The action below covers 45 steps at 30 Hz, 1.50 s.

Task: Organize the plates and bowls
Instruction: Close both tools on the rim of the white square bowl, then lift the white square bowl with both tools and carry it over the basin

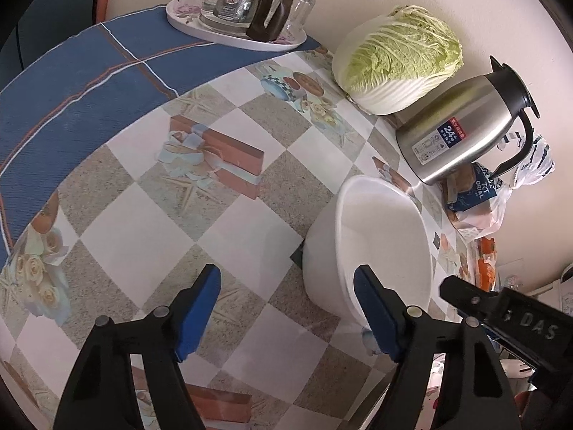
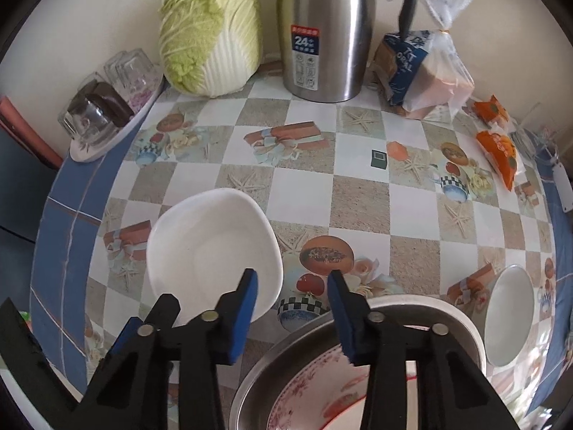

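Your left tool [image 1: 286, 313] gaped beside the white bowl [image 1: 376, 236]; your right tool [image 2: 293, 310] stood open, empty, above the counter [image 2: 358, 208].

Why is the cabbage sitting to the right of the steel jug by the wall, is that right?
Not quite. The cabbage does sit by the wall next to the steel jug, but on its left, not its right. The right wrist view shows it; the bread bag is on the jug's right.

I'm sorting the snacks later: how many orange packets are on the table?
2: one orange packet lies near the wall beside the bread bag; the second orange packet lies just in front of it. Others may be hidden.
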Available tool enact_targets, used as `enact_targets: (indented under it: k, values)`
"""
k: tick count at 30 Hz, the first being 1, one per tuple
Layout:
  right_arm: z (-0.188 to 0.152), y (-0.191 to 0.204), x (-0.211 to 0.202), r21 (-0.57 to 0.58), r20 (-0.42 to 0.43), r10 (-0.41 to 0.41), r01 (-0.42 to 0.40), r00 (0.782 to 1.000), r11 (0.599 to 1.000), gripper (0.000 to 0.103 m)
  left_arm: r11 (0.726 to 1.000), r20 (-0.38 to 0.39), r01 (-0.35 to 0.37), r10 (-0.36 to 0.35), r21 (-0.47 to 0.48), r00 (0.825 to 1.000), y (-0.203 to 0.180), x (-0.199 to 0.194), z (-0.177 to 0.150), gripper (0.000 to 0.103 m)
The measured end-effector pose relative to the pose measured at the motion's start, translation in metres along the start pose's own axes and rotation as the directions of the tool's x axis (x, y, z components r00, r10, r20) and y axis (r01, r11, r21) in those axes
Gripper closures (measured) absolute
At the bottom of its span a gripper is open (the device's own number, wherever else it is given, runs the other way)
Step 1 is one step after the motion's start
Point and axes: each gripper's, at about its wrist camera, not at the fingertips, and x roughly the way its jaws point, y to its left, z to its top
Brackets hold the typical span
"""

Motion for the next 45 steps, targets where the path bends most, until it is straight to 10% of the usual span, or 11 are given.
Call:
enact_targets:
  k: [16, 45]
  values:
    - [0.003, 0.010, 0.031, -0.015, -0.060, -0.015, 0.014, 0.998, 1.000, 0.092, 0.997, -0.014, 0.075, -0.074, 0.016, 0.997, -0.011, 0.014, 0.003, 0.067]
    - [-0.006, 0.019, 0.037, -0.029, -0.093, 0.023, -0.026, 0.995, 0.999, 0.093, 0.995, -0.032, 0.096, -0.095, 0.024, 0.995, -0.007, 0.014, 0.004, 0.079]
